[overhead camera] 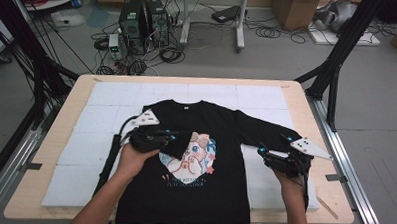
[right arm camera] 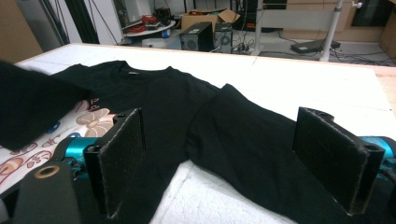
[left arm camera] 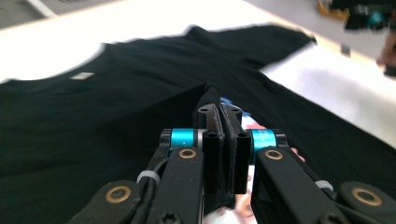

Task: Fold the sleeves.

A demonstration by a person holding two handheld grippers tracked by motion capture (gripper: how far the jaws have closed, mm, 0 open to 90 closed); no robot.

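While my left gripper [overhead camera: 180, 137] is clamping the black shirt's [overhead camera: 209, 186] folded sleeve, hiding the print's nine-o'clock edge, my right gripper [right arm camera: 233, 158] is hovering, jaws apart

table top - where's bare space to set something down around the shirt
The white padding is bare between the t-shirt collar and the table's far edge, and along the left side. Crowded: the shirt's middle, where the left gripper clamps the folded sleeve, and the right gripper by the other sleeve.
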